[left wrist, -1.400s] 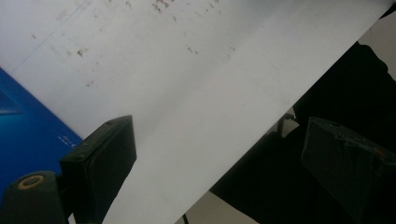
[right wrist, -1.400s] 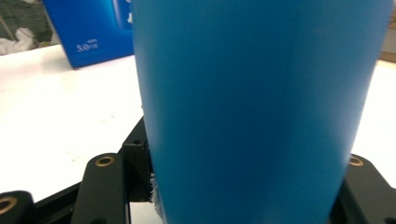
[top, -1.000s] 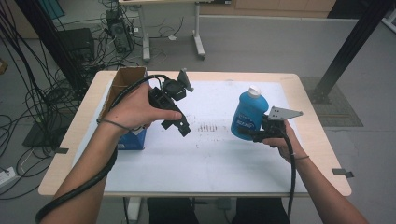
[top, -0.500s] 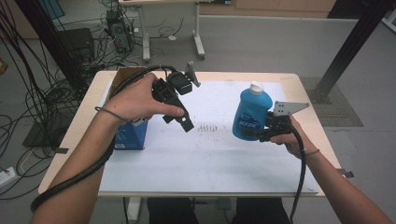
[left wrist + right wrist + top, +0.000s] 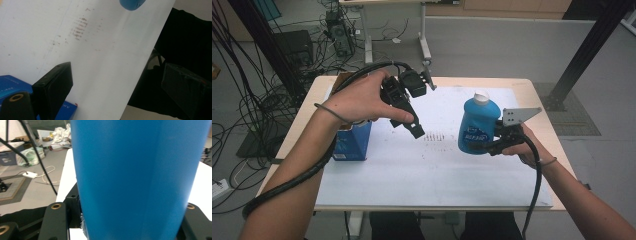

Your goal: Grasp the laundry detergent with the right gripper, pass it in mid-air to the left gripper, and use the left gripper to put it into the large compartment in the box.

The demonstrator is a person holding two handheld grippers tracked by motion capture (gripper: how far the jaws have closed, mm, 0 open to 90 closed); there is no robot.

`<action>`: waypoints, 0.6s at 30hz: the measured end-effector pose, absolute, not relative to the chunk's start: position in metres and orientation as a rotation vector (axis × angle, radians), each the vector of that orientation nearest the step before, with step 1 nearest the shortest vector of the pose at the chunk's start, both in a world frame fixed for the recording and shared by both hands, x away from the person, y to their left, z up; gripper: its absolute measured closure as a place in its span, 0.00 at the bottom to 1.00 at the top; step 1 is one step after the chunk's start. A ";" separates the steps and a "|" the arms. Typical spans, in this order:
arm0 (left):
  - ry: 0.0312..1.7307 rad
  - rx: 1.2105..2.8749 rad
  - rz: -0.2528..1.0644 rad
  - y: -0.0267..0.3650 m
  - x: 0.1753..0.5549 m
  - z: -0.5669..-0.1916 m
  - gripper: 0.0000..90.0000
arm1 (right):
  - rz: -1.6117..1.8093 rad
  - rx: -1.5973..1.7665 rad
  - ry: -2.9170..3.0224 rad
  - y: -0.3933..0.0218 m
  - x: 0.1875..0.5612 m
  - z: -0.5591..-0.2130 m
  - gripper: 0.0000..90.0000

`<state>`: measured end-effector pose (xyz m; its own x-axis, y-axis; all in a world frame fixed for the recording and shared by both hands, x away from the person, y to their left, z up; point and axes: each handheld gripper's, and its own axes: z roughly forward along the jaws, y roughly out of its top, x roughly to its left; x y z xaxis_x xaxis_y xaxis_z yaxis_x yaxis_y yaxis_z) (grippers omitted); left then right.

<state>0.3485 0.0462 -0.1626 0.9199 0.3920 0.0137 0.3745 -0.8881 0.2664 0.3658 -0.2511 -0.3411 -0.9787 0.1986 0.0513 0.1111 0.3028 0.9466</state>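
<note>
Jaws of the right gripper (image 5: 479, 145) clamp the blue bottle (image 5: 477, 125) low on its smooth, slippery body; the left gripper (image 5: 414, 127) hangs wide, empty.

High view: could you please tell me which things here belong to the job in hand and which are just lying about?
In use:
- blue bottle, gripped by the right gripper
- left gripper, open

Lying about:
- blue box
- white mat

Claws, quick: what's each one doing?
Left claw: open, holding nothing.
Right claw: closed on the blue bottle.
</note>
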 end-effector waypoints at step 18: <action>0.381 2.884 0.081 0.021 0.342 -0.148 0.11 | 1.821 0.159 2.536 -0.236 0.357 -0.330 0.45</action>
<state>0.3417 0.0209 -0.1484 0.9646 0.2625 0.0247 0.2497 -0.9396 0.2341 0.3572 -0.2361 -0.3301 -0.9947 0.0914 0.0470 0.0737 0.3162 0.9458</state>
